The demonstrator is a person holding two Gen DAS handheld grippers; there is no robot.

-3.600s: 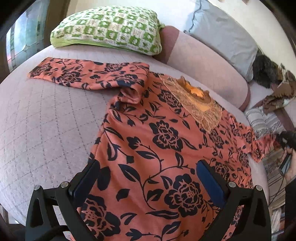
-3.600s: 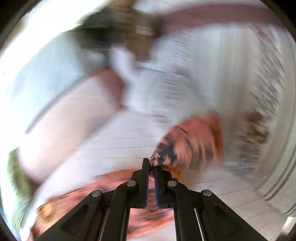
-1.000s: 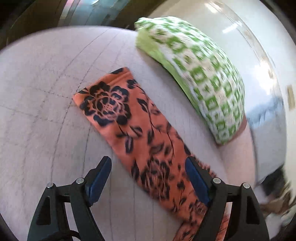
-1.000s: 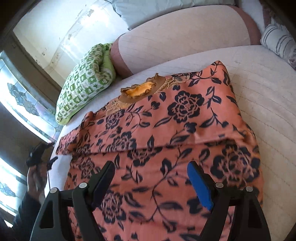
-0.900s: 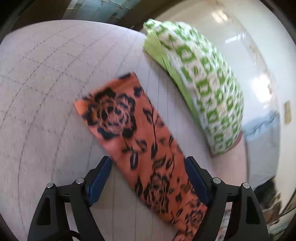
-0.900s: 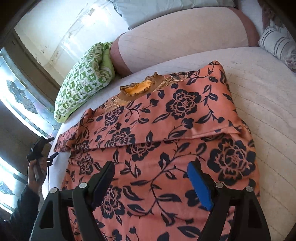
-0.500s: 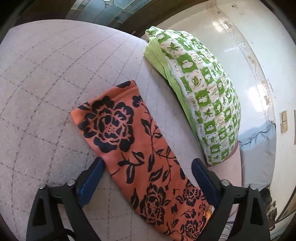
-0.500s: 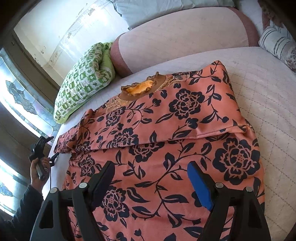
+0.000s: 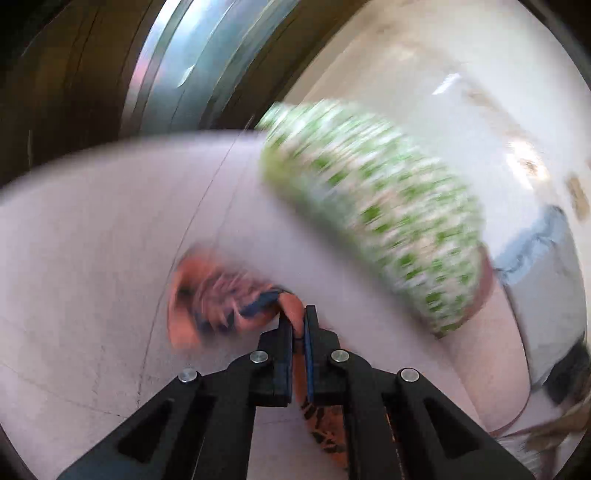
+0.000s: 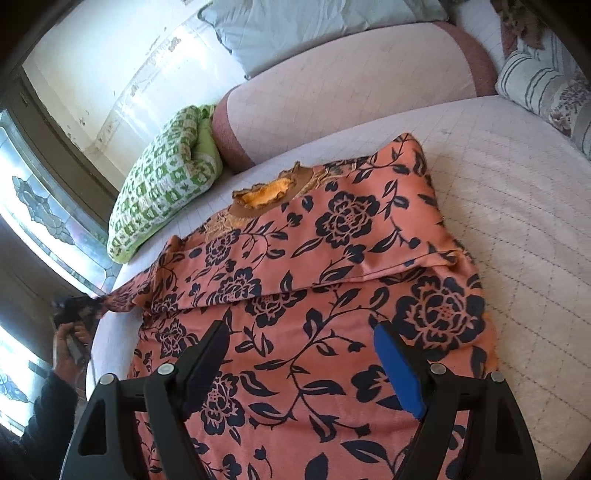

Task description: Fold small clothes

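An orange top with dark blue flowers [image 10: 332, 295] lies spread on the pale quilted bed [image 10: 517, 206]. Its right sleeve is folded across the chest. My right gripper [image 10: 301, 354] is open and empty, hovering over the lower body of the top. My left gripper [image 9: 298, 325] is shut on the end of the left sleeve [image 9: 221, 299], lifted off the bed; that view is blurred by motion. In the right wrist view the left gripper [image 10: 75, 306] holds the stretched sleeve end at the bed's left edge.
A green and white checked pillow [image 10: 162, 177] lies at the head of the bed, also in the left wrist view [image 9: 376, 221]. A pink bolster [image 10: 351, 92] and grey pillow [image 10: 314, 26] lie behind. A striped cushion [image 10: 543, 88] sits far right.
My left gripper has closed on the end of the left sleeve and lifted it; half a second ago it was open over the flat sleeve. The right gripper has stayed put.
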